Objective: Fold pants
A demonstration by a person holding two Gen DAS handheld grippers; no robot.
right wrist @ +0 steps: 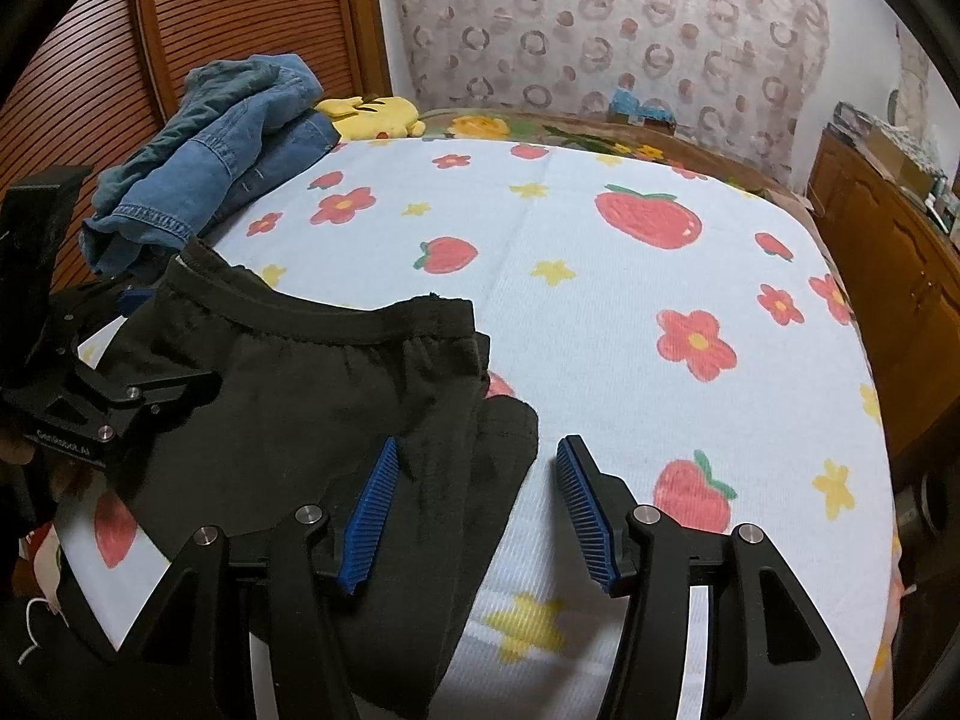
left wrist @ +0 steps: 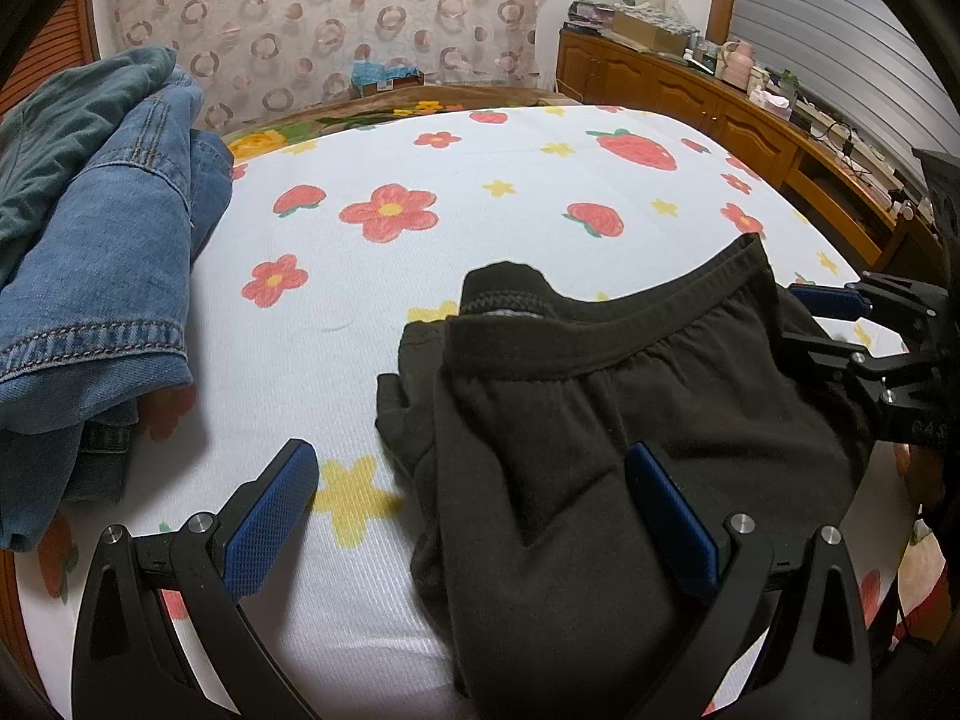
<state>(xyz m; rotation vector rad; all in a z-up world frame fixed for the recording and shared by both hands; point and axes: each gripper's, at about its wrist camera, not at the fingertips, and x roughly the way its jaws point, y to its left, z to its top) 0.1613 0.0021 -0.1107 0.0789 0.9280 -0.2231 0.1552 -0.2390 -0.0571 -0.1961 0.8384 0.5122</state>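
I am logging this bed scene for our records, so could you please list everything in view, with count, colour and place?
black pants: one, black, partly folded on the near side of the bed, waistband away from the cameras
denim clothes: one heap, blue, far left of the bed
plush toy: one, yellow, behind the denim heap
bedsheet: one, white with red flowers, strawberries and yellow stars, covering the bed
curtain: one, pale with ring pattern, behind the bed
cabinet: one, brown wood, cluttered top, right of the bed
slatted door: one, brown, left wall
left gripper: black, blue fingers open astride the pants' left edge
right gripper: black, blue fingers open over the pants' right edge
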